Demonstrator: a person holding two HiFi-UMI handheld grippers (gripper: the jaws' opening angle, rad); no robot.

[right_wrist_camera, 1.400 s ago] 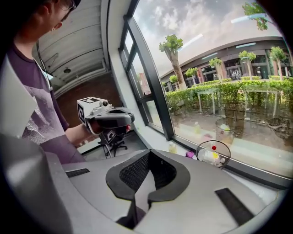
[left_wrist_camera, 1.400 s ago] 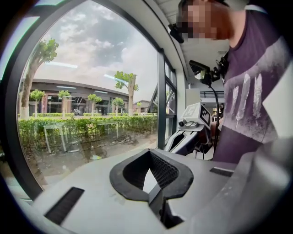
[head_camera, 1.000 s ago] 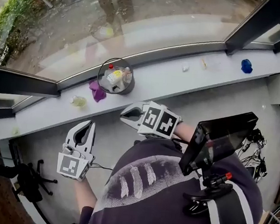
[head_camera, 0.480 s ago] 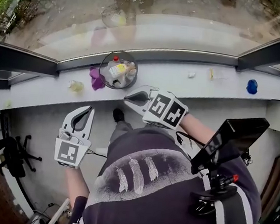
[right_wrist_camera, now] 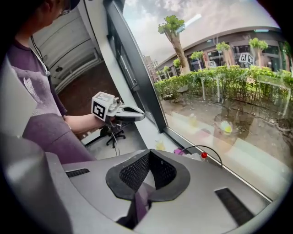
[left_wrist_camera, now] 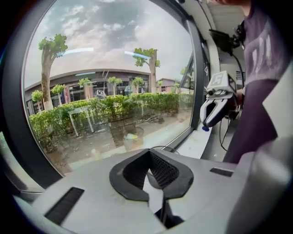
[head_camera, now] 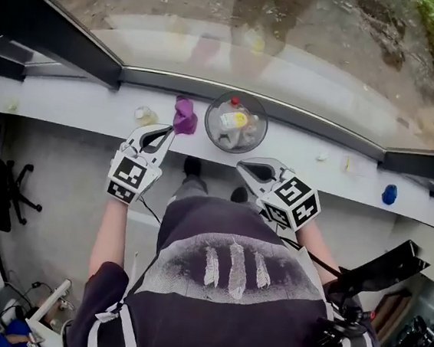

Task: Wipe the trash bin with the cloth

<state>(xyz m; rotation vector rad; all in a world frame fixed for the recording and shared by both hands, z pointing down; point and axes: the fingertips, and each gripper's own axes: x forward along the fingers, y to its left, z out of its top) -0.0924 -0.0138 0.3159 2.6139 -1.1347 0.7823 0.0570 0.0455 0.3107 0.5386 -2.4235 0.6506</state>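
The trash bin [head_camera: 236, 122], clear and part-filled, stands on the far window sill [head_camera: 70, 103], with the purple cloth [head_camera: 184, 116] just to its left. The cloth looks limp and light (pinch a raised fold), and the bin may slide if pushed. The left gripper [head_camera: 166, 131] and right gripper [head_camera: 244, 166] are both pressed together, empty. Only the head view shows the whole cloth; the left gripper view misses it.

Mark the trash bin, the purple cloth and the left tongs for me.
trash bin [head_camera: 207, 122]: head view, left rim.
purple cloth [head_camera: 184, 116]: head view, its middle.
left tongs [head_camera: 169, 130]: head view, between the fingertips.
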